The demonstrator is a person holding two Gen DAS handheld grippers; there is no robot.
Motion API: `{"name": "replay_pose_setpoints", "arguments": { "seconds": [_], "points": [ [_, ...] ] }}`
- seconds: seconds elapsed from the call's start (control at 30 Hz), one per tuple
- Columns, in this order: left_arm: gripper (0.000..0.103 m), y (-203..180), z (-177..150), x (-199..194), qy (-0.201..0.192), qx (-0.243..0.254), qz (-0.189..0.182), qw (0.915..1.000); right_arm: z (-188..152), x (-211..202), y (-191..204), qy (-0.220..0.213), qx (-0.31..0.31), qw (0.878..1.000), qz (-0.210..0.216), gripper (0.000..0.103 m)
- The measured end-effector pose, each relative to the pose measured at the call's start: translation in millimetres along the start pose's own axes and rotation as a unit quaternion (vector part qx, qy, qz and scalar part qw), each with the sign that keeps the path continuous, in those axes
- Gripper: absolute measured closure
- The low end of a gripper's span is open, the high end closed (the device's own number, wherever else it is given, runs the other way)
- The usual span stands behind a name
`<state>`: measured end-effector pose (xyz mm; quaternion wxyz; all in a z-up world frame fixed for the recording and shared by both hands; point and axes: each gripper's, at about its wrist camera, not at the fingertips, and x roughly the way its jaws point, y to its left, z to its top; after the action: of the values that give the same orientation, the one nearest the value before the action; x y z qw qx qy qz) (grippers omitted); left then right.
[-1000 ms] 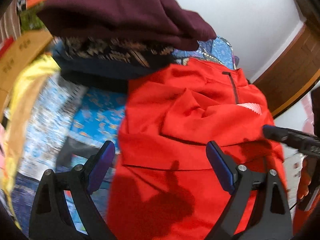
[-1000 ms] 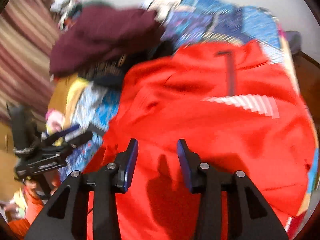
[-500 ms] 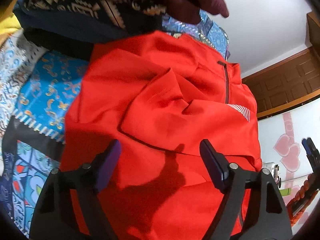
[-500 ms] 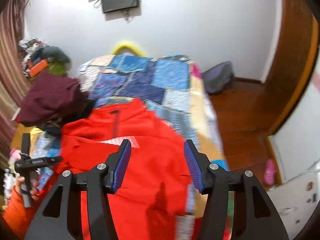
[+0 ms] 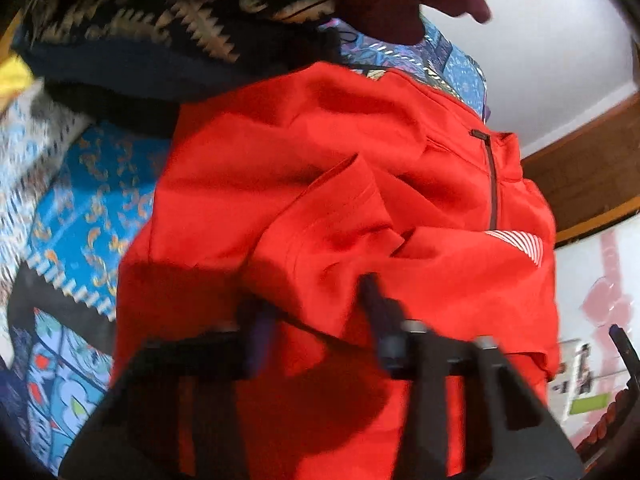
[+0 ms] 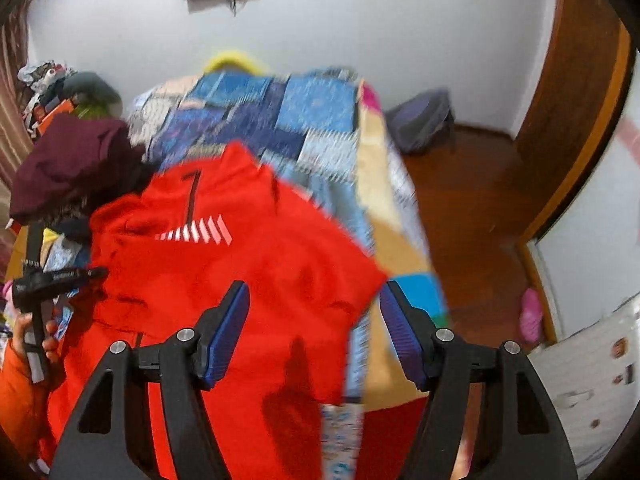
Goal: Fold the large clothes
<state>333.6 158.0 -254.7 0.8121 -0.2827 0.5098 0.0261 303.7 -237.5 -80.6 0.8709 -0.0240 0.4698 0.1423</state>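
A pile of dark clothes (image 6: 72, 160) sits at the left of the bed (image 6: 320, 120), touching the red zip-neck top (image 6: 240, 256) spread across the patchwork bedspread. The left gripper (image 5: 316, 300), blurred, has its jaws partly closed around a raised fold of the top's sleeve; whether it truly pinches the cloth I cannot tell. The right gripper (image 6: 314, 332) hangs wide open and empty over the top's right edge. To fold well, it seems best to secure the sleeve fully, lay it flat across the chest, and smooth wrinkles before the next fold.
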Motion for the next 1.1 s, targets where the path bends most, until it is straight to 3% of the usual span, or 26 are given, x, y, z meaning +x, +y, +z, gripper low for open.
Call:
{"name": "replay_pose_setpoints", "arguments": {
  "seconds": [0.07,0.17,0.27,0.4,0.57,0.67,0.73,0.9,1.0,1.1],
  "points": [
    [0.090,-6,2,0,-0.010,0.013,0.009,0.9998,-7,19,6,0.023,0.003,1.000,0.010,0.039],
    [0.096,-19,4,-12,-0.042,0.044,0.029,0.9977,-16,44,15,0.053,0.001,0.999,0.011,0.039],
    [0.096,-34,5,-41,-0.098,0.077,0.047,0.9911,-24,57,20,0.074,0.001,0.997,0.011,0.039],
    [0.097,-49,7,-90,-0.170,0.118,0.059,0.9767,-22,52,24,0.068,-0.002,0.998,0.012,0.039],
    [0.097,-41,2,-117,-0.213,0.123,0.073,0.9665,-18,44,31,0.051,-0.008,0.998,0.022,0.039],
    [0.096,-25,-7,-107,-0.195,0.129,0.098,0.9672,-22,60,38,0.072,-0.018,0.997,0.017,0.038],
    [0.096,-11,-12,-87,-0.160,0.128,0.119,0.9715,-29,72,42,0.090,-0.024,0.996,0.013,0.038],
    [0.092,20,-34,-35,-0.076,0.123,0.155,0.9773,-36,71,44,0.081,-0.029,0.996,0.004,0.035],
    [0.090,33,-45,-14,-0.042,0.128,0.168,0.9765,-34,70,43,0.085,-0.026,0.996,0.004,0.035],
    [0.084,33,-50,-10,-0.036,0.139,0.180,0.9731,-33,68,46,0.084,-0.032,0.996,-0.001,0.035]
  ]
}}
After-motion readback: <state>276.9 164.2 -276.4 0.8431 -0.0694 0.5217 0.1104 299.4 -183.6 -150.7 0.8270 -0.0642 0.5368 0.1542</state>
